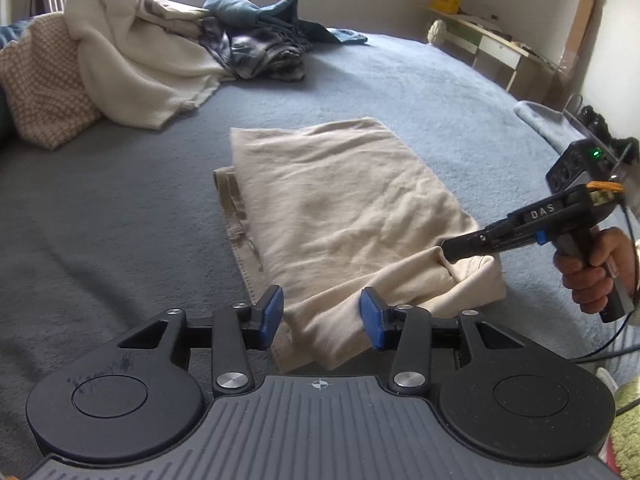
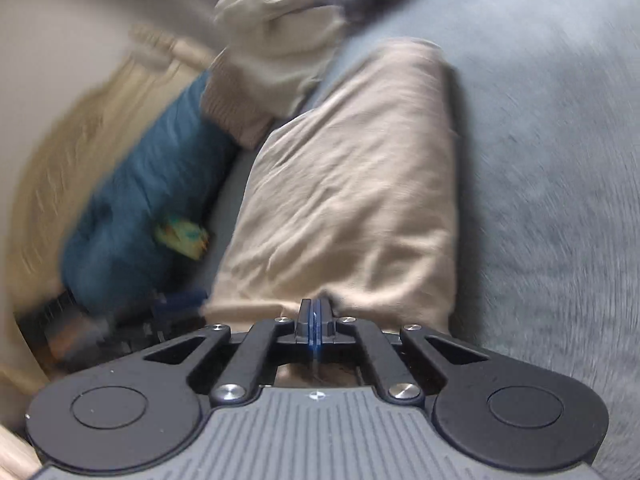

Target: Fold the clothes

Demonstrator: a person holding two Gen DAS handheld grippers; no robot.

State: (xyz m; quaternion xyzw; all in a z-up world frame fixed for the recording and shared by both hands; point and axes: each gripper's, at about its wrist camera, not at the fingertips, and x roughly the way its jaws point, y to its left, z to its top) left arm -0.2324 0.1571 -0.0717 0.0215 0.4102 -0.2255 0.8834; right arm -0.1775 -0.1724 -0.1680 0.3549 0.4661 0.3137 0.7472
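A beige garment [image 1: 340,208] lies folded mid-frame on a grey-blue bed [image 1: 120,220], with a clothes pile [image 1: 160,48] at 11 o'clock. The left gripper [image 1: 322,316] gapes wide over the garment's near edge, holding nothing. At 3 o'clock, the right gripper [image 1: 450,250], held in a hand [image 1: 592,272], is clenched on the garment's near corner.

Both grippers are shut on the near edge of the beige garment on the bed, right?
Not both. The right gripper is shut on the beige garment, but the left gripper is open: the left wrist view shows its blue pads apart, with the garment's near edge between them, on the bed.
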